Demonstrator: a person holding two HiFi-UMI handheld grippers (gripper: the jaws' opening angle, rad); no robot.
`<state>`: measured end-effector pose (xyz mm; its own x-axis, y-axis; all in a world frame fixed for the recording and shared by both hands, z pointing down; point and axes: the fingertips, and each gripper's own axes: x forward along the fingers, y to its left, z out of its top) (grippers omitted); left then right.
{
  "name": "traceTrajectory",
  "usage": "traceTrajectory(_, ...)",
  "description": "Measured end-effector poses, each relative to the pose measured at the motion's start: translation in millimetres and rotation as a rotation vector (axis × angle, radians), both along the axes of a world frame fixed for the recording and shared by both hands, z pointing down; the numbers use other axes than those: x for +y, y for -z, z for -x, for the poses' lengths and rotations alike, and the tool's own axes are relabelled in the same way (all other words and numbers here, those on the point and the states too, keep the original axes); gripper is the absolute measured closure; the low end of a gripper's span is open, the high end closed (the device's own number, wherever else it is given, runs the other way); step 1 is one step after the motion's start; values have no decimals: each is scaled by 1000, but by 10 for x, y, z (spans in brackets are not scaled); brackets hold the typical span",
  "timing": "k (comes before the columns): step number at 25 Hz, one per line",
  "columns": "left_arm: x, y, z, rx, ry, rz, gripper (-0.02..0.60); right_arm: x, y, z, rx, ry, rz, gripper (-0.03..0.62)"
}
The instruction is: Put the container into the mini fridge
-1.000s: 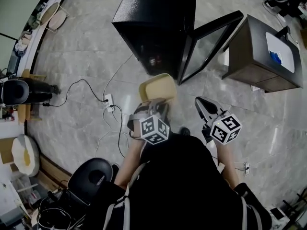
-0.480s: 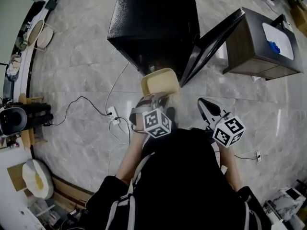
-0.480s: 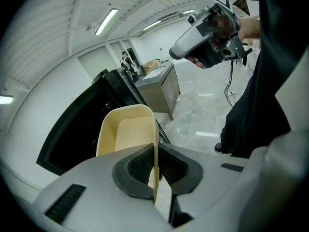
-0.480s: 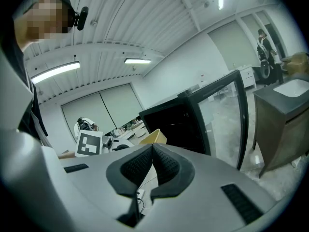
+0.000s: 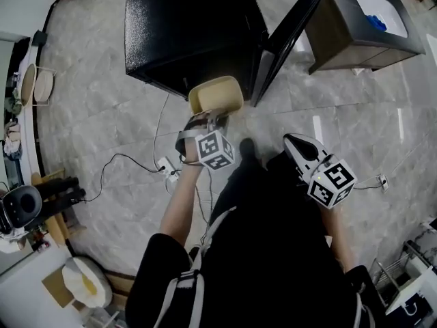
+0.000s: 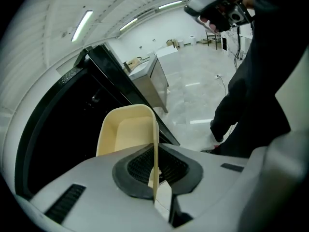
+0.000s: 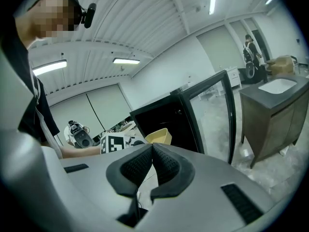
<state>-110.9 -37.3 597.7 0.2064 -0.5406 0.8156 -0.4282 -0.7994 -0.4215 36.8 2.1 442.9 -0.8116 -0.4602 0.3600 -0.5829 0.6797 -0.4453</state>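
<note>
We note the left gripper (image 6: pixel 155 175) clamped on the rim of the empty cream container (image 6: pixel 126 134), just before the open mini fridge (image 5: pixel 184 26). The right gripper (image 7: pixel 151 149) is closed on nothing.

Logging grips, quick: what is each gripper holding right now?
Left gripper: closed on the yellow container's wall.
Right gripper: closed, empty.

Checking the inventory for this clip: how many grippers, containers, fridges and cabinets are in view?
grippers: 2, the left gripper and the right gripper
cream container: 1
black mini fridge: 1
sink cabinet: 1
Total: 5
</note>
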Motion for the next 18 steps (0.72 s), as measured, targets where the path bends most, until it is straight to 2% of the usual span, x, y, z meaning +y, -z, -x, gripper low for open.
traceTrajectory(7, -413, -344, 188, -24, -28, 26, 538, 49, -109, -91, 55, -23, 53, 576)
traceTrajectory(12, -659, -725, 207, 16, -5, 86, 538, 72, -149, -75, 115, 7, 57, 576)
traceTrajectory(18, -915, -1112, 265, -30, -9, 108, 538, 19, -212, -19, 132, -10, 86, 576)
